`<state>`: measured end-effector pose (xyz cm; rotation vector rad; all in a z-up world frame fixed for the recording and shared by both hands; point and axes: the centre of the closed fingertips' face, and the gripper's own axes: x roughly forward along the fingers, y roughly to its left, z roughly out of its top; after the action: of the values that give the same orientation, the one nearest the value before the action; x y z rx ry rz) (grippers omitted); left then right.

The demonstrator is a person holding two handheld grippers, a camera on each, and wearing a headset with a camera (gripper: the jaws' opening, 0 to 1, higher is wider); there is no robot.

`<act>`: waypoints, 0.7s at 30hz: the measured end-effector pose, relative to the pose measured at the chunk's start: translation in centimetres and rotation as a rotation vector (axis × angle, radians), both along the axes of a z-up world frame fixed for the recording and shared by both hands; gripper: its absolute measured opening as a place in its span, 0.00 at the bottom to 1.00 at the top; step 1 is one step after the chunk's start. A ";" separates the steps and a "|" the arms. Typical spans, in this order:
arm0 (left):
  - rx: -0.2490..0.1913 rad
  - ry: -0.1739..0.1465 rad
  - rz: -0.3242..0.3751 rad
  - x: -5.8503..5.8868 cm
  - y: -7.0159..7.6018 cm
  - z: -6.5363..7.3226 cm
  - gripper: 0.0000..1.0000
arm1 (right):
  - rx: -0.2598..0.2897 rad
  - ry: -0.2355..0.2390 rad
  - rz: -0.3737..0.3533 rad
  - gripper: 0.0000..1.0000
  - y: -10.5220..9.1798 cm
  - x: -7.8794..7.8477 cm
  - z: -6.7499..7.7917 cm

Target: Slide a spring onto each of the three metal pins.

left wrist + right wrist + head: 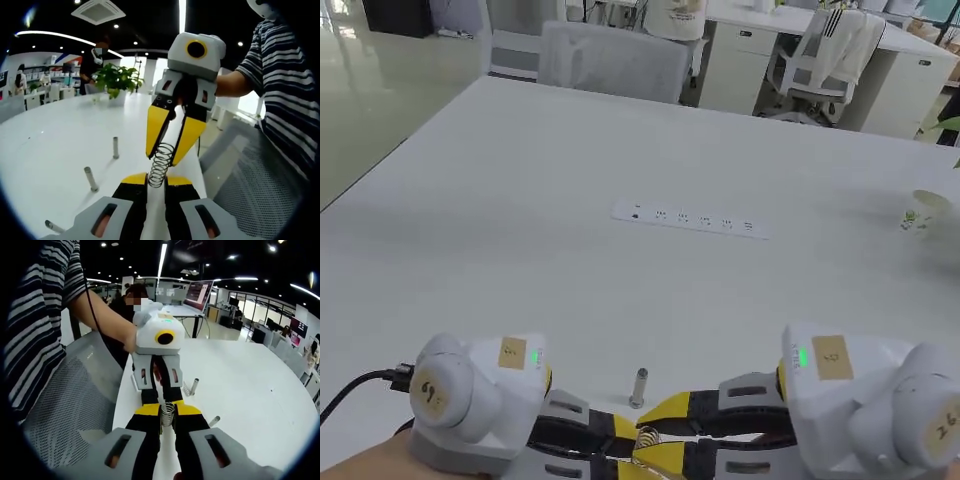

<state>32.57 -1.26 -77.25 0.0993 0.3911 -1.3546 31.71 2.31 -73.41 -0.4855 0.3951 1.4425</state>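
Spring (161,162) held at table (620,150) edge between both tools: left gripper (156,181) jaws narrow on one end, right gripper (167,414) narrow on the other. Step, prob.: handover/regrip. Next — one lets go, other lines coil up w/ upright pin (639,385) just beyond.

this was an office. there was a big white table (520,200) with a power strip (688,219) on it, and behind it stood office chairs (615,60), white desks with drawers (740,65) and a shiny floor (380,90). the room was wide and open, with long lights (162,255) and an air vent (97,11) in the dark ceiling, a green plant in a pot (117,80), a big screen (199,292) and other people (95,62) far back.
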 end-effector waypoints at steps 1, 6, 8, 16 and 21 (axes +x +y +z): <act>0.002 0.003 0.005 0.0 0.1 0.0 0.05 | -0.003 -0.002 -0.004 0.07 -0.1 0.1 0.0; 0.005 0.012 0.032 0.3 0.9 -0.2 0.10 | -0.002 -0.006 -0.021 0.07 -0.4 0.4 0.0; 0.004 0.016 0.048 0.4 1.4 -0.2 0.12 | -0.006 -0.008 -0.027 0.07 -0.5 0.5 -0.1; 0.006 0.032 0.085 0.6 2.9 -0.3 0.18 | -0.015 -0.021 -0.052 0.07 -1.0 1.2 -0.3; -0.006 0.033 0.100 0.7 3.1 0.0 0.24 | -0.012 -0.026 -0.056 0.07 -1.0 1.3 -0.2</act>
<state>33.31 1.83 -77.20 0.0521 0.4149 -1.2603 33.03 1.30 -73.64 -0.4990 0.3938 1.3786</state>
